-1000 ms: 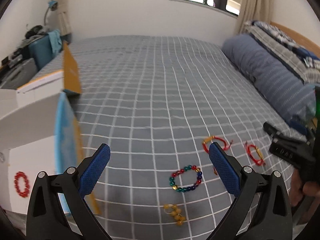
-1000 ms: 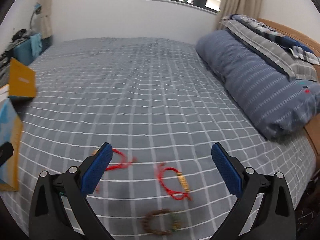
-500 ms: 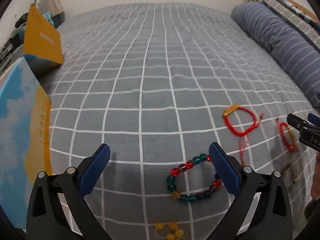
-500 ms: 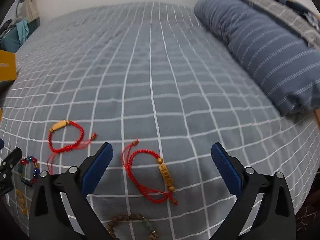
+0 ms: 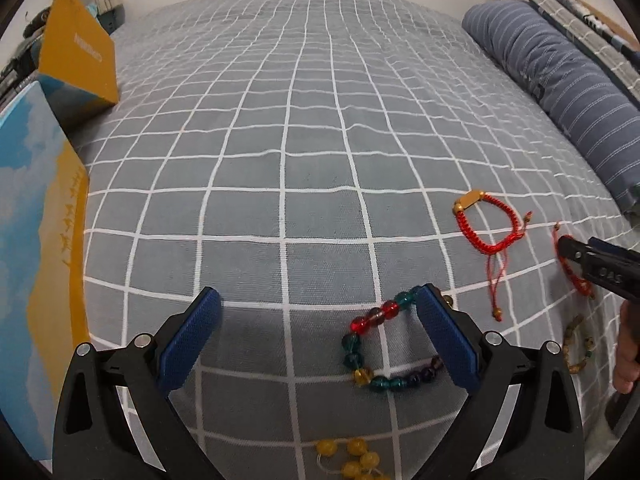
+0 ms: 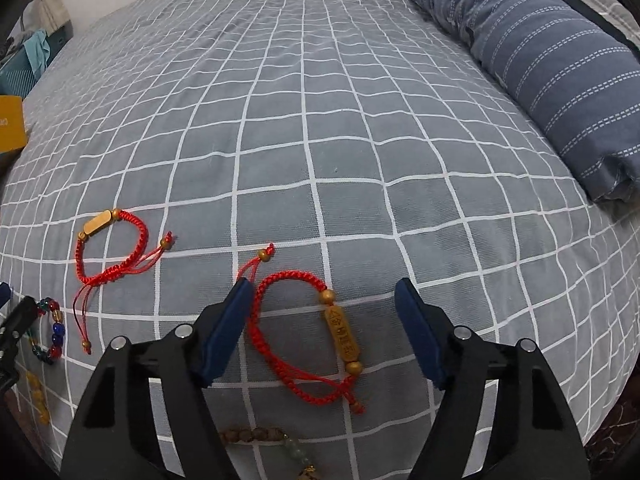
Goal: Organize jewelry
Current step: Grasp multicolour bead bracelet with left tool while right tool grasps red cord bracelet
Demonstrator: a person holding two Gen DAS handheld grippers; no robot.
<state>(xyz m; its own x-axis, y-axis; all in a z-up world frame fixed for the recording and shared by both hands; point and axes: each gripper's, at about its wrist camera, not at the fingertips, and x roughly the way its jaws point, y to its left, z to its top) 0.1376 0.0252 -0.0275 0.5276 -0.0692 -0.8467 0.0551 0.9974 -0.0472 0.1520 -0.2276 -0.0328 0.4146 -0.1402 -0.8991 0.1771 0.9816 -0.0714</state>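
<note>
Several bracelets lie on the grey checked bed (image 5: 312, 120). My left gripper (image 5: 316, 300) is open just above a multicoloured glass-bead bracelet (image 5: 384, 344); its right finger covers part of the ring. My right gripper (image 6: 323, 288) is closing, its jaws astride a red cord bracelet with a gold tube charm (image 6: 342, 334), and the pads are not pressing on it. A second red cord bracelet with a flat gold charm (image 6: 108, 248) lies to the left, also in the left wrist view (image 5: 486, 220). A brown wooden-bead bracelet (image 6: 256, 436) and yellow beads (image 5: 352, 456) lie nearest me.
A box printed with blue sky and orange (image 5: 36, 240) stands at the left, with an orange flap (image 5: 80, 52) behind it. A rolled blue striped quilt (image 6: 540, 40) runs along the right. The bed's edge drops off at the lower right. A hand (image 5: 626, 352) shows at the right.
Both grippers have come down close to the bed and tilted further downward. The right gripper's jaws have narrowed around the red cord bracelet. The left jaws have stayed wide.
</note>
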